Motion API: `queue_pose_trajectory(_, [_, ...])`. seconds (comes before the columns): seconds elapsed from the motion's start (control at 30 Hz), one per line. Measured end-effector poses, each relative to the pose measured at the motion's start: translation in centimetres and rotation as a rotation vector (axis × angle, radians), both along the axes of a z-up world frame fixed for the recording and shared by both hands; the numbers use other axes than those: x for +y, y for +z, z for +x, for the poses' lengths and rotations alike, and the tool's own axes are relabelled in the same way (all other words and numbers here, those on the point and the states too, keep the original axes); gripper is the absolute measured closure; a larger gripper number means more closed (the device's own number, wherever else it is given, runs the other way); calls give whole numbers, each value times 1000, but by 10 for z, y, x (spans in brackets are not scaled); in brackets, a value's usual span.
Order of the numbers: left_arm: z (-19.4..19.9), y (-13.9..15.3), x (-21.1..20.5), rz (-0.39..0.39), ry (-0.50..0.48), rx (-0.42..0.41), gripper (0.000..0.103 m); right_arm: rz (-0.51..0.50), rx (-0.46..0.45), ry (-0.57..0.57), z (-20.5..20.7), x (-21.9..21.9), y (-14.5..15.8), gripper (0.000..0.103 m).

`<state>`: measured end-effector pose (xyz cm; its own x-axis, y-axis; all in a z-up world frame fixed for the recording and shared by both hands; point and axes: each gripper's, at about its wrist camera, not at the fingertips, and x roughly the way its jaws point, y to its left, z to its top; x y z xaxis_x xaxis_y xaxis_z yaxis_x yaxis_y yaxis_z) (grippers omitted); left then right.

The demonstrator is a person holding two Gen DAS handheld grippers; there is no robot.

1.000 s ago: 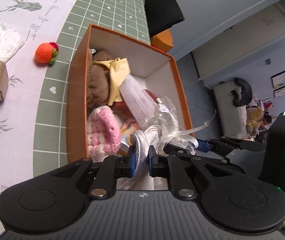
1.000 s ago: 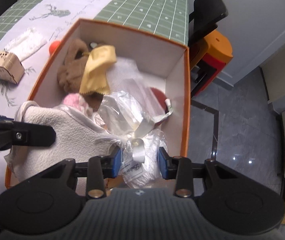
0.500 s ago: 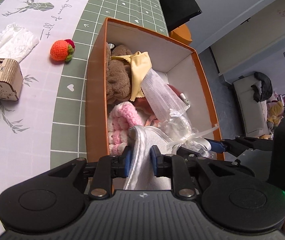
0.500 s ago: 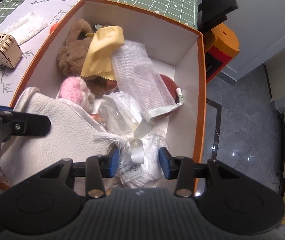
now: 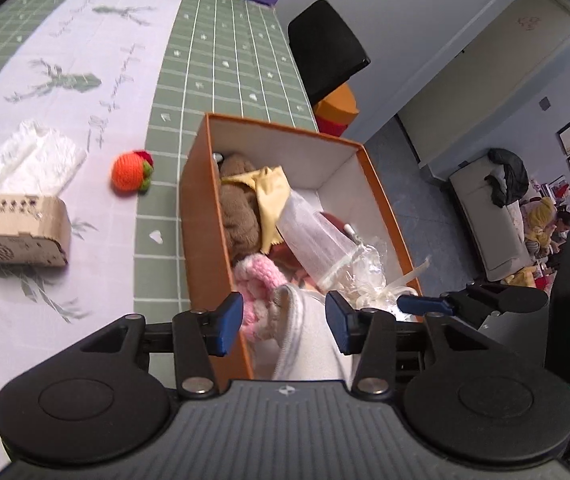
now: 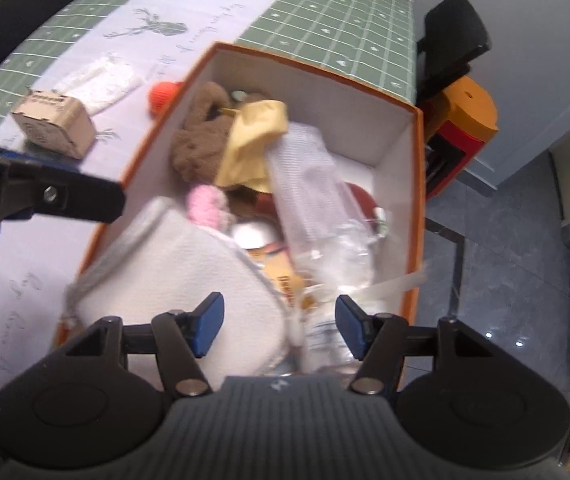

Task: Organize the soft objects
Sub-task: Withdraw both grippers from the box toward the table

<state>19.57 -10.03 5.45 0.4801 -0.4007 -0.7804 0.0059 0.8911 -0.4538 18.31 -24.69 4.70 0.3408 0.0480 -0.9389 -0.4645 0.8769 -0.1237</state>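
- orange box (image 5: 201,216): matt card, white inside
- white cloth (image 6: 173,276): fleecy, stitched edge
- brown plush (image 5: 239,208): fuzzy
- clear bag (image 6: 313,204): glossy plastic, crinkled
- tablecloth (image 5: 85,92): smooth print

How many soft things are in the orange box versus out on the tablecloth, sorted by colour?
In the orange box:
Brown plush: 1
Yellow cloth: 1
Pink knit: 1
White fleece: 1
On the tablecloth:
Orange knit ball: 1
White tissue pack: 1
Total: 6
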Motion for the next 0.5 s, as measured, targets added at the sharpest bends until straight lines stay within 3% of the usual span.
queue_pose_trajectory(0.07, [-4, -1, 6, 13, 5, -12, 50, 12, 20, 34, -5, 11, -4, 43])
queue_pose_trajectory(0.23, [-15, -8, 20, 31, -8, -37, 50, 12, 69, 46, -6, 25, -25, 62])
queue_pose_trajectory(0.5, [-33, -23, 42, 50, 9, -65, 50, 16, 153, 17, 3, 29, -68, 62])
